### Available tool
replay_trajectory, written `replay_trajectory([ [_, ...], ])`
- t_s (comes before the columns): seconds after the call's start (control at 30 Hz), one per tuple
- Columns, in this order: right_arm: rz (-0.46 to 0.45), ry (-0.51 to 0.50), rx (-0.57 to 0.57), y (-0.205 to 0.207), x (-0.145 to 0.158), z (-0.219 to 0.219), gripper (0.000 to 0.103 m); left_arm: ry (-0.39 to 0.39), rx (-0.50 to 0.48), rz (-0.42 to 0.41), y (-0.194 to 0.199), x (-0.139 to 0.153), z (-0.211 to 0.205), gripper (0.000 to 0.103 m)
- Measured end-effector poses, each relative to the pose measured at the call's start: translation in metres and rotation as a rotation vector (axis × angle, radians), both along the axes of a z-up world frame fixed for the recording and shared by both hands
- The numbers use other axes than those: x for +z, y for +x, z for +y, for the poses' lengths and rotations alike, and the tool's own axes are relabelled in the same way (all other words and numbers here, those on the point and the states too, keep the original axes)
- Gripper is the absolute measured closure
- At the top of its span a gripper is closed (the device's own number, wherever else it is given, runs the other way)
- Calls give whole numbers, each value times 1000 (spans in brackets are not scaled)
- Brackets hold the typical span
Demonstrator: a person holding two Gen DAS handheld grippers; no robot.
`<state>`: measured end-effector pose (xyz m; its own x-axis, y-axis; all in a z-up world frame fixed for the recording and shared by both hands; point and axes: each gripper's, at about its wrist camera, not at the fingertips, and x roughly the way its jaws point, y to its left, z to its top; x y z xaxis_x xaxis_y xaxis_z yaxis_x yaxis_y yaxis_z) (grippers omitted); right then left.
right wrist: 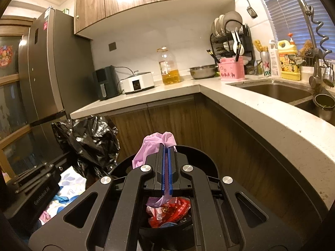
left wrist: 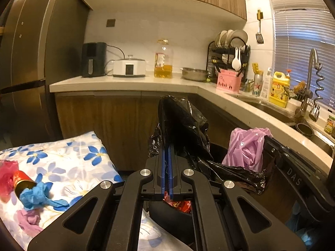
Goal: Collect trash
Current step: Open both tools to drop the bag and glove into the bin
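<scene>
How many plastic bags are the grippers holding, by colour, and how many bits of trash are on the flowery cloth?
Black bag, in the left gripper: 1
Pink bag, in the right gripper: 1
Blue glove on the flowery cloth: 1
Red can on the cloth: 1
Total: 4

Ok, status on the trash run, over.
Left gripper shut on black bag. Right gripper shut on pink bag. Bin below, red wrappers inside. Nothing blocking.
</scene>
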<state>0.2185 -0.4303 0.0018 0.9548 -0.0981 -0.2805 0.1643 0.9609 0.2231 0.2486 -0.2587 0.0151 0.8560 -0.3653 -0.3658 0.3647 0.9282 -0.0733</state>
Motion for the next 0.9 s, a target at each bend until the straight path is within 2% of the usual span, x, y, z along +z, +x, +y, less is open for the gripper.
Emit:
replay_trajectory([
  [0.13, 27, 0, -2, 7, -6, -1, 100, 27, -6, 12, 3, -7, -3, 99],
  [0.23, 41, 4, -7, 10, -9, -3, 99, 29, -6, 22, 5, -10, -3, 89],
  [0.27, 43, 4, -6, 10, -10, -4, 97, 34, 2, 21, 5, -11, -1, 83],
  [0.3, 48, 3, -1, 11, -10, -4, 96, 34, 8, 21, 6, -11, 0, 70],
  [0.37, 51, 0, -2, 11, -11, -3, 83, 18, 21, 17, 4, -12, 6, 60],
  [0.43, 55, 3, -3, 13, -12, -4, 77, 14, 36, 16, 3, -12, 11, 57],
  [0.5, 66, 6, -3, 13, -13, -3, 72, 12, 49, 17, 3, -12, 13, 49],
  [0.6, 66, 4, -8, 10, -15, -2, 60, 5, 74, 14, 0, -11, 22, 39],
  [0.67, 65, 3, -12, 9, -15, -1, 48, -2, 88, 8, -4, -9, 29, 31],
  [0.77, 68, 4, -15, 6, -16, 1, 45, 17, 125, -22, -15, -7, 36, 22],
  [0.9, 68, -4, -20, 1, -16, 7, 42, 25, 158, -43, -26, -4, 47, 17],
])
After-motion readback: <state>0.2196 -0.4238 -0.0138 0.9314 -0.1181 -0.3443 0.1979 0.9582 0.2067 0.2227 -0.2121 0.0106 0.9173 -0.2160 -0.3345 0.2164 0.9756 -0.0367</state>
